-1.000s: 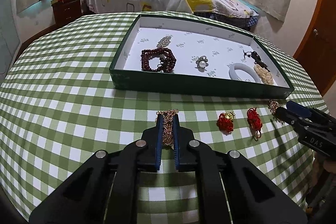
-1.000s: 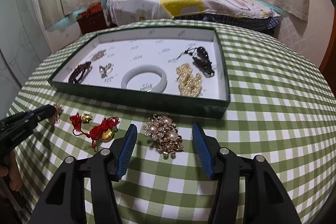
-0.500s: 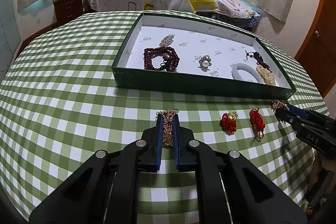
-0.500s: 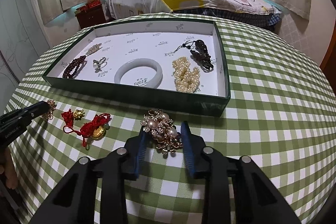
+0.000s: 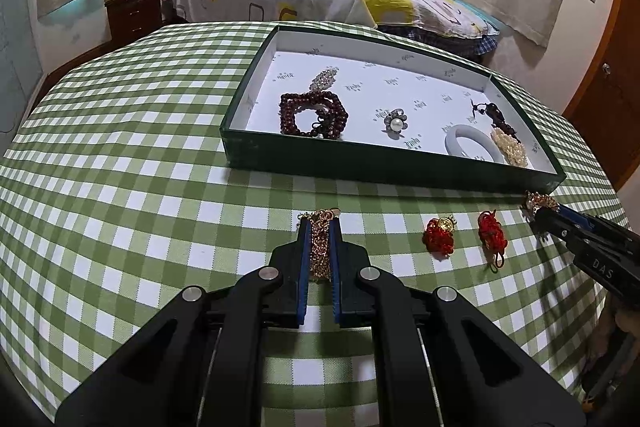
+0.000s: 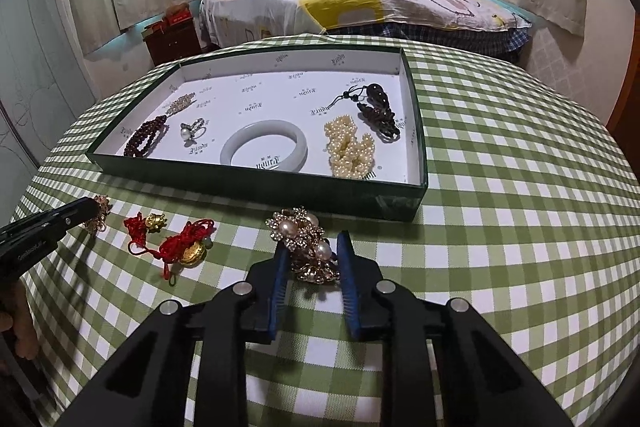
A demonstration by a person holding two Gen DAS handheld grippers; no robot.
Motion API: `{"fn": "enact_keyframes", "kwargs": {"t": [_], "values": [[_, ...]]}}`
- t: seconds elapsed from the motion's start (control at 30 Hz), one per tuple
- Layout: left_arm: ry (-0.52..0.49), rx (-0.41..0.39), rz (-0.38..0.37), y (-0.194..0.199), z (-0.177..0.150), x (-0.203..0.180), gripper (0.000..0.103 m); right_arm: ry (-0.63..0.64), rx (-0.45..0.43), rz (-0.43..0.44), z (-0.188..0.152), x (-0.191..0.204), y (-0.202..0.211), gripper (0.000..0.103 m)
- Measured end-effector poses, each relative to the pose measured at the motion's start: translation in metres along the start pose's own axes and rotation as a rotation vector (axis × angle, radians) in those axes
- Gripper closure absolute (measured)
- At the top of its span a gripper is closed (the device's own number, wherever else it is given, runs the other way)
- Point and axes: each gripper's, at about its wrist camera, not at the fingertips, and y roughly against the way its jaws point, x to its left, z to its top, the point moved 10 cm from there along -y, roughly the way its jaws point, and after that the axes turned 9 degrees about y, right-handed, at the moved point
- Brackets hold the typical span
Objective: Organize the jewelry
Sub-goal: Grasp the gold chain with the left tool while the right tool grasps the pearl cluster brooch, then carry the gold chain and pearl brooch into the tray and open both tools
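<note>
A green-and-white checked tablecloth (image 6: 500, 163) lies under a dark green cardboard tray (image 6: 256, 187) with a white, grey-printed lining; beside the tray, red knotted-cord charms (image 6: 176, 247) with gold beads.

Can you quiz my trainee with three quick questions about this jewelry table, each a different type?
1. True or false: the white jade-like bangle lies inside the green-walled box.
2. Multiple choice: what sits between the pads of the left claw? A) gold chain bracelet B) pearl ring C) red knotted charm
3. Fill in: the right claw is closing around the gold brooch with pink ____.

Key: 1 true; 2 A, the gold chain bracelet; 3 pearls.
</note>
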Motion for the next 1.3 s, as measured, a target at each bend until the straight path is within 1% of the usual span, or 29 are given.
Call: {"fn": "enact_keyframes", "kwargs": {"t": [0.5, 0.67, 0.9, 1.1, 1.3], "values": [[0.0, -0.026, -0.005, 0.013, 0.002, -0.003, 0.094, 0.006, -0.039, -0.003, 0.002, 0.005, 0.017, 0.078], [-0.002, -0.046, -0.016, 0.024, 0.006, -0.007, 0.094, 0.008, -0.06, -0.002, 0.006, 0.008, 0.027, 0.078], [-0.013, -0.088, -0.045, 0.04, 0.022, -0.022, 0.094, 0.016, -0.124, -0.002, 0.027, 0.012, 0.048, 0.078], [-0.026, -0.135, -0.08, 0.051, 0.047, -0.041, 0.094, 0.029, -0.174, -0.002, 0.052, 0.014, 0.058, 0.078], [-0.053, -0.18, -0.108, 0.054, 0.075, -0.063, 0.094, 0.039, -0.226, -0.01, 0.082, 0.013, 0.061, 0.078]]}}
